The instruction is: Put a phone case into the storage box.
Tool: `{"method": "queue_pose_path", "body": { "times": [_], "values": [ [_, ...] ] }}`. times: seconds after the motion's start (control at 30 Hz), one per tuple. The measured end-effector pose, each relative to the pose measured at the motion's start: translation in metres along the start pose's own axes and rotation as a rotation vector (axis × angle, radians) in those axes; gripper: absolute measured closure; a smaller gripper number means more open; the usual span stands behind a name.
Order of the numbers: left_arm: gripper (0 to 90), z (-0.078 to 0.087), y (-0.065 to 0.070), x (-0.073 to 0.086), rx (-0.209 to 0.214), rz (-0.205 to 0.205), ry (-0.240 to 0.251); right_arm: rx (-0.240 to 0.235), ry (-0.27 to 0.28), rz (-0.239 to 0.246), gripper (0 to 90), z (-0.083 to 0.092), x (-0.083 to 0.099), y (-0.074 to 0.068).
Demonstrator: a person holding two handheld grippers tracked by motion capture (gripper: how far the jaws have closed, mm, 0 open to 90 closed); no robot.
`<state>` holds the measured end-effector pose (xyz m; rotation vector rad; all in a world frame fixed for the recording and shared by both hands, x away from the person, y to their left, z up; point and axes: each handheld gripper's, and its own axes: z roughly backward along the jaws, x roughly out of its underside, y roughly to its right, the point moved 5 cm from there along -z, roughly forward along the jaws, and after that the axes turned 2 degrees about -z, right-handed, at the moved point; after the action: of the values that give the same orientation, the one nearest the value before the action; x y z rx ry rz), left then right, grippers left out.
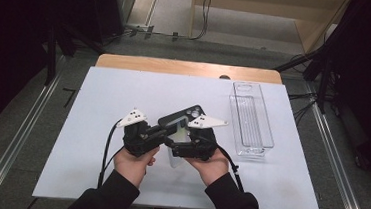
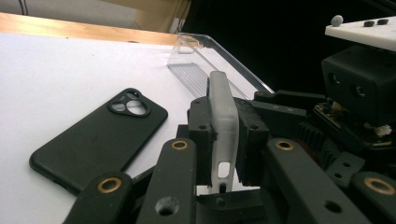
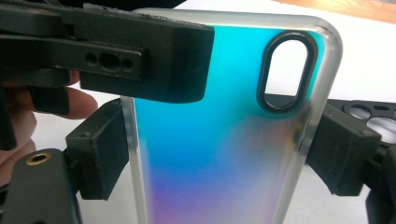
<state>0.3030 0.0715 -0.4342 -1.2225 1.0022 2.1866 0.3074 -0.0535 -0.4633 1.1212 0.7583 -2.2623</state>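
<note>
While left claw [image 2: 223,140] pinches frosted phone case [image 2: 222,122] by its flat faces above tabletop [image 1: 124,94], right claw [image 3: 219,154] spans case edges, pads touching; black phone [image 2: 100,137] lies beside.

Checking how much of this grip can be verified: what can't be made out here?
- Case: in the high view, mostly hidden under the left gripper and right gripper. In the right gripper view, the frame edge cuts off its bottom.
- Phone: in the high view, the grippers hide its near end, and its screen side faces down.
- Tray: in the left gripper view, the case hides its near end.
</note>
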Motion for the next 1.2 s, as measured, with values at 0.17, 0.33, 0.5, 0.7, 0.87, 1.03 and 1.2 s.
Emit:
{"method": "queue_pose_path", "body": {
  "times": [0.17,0.33,0.5,0.7,0.87,1.03,1.2],
  "values": [
    [62.7,0.003,0.001,-0.004,0.009,0.006,0.001,0.009,-0.013,0.007,14.6,0.001,0.000,0.003],
    [50.2,0.006,-0.001,-0.008,0.024,0.015,-0.029,0.023,-0.021,-0.001,14.6,0.003,0.001,0.009],
    [39.0,0.008,-0.005,-0.008,0.098,0.055,-0.100,0.026,-0.020,0.004,14.6,0.007,0.000,0.018],
    [34.9,0.012,-0.008,-0.006,0.153,0.014,-0.185,0.007,-0.039,0.013,14.6,0.010,0.000,0.026],
    [30.9,0.015,-0.010,-0.004,0.221,-0.024,-0.284,-0.030,-0.046,0.028,14.6,0.012,-0.002,0.031],
    [30.8,0.017,-0.014,0.004,0.220,-0.110,-0.361,-0.055,-0.056,0.041,14.6,0.014,-0.002,0.032],
    [30.8,0.019,-0.017,0.015,0.231,-0.198,-0.410,-0.097,-0.073,0.059,14.6,0.015,-0.003,0.031]
  ]
}}
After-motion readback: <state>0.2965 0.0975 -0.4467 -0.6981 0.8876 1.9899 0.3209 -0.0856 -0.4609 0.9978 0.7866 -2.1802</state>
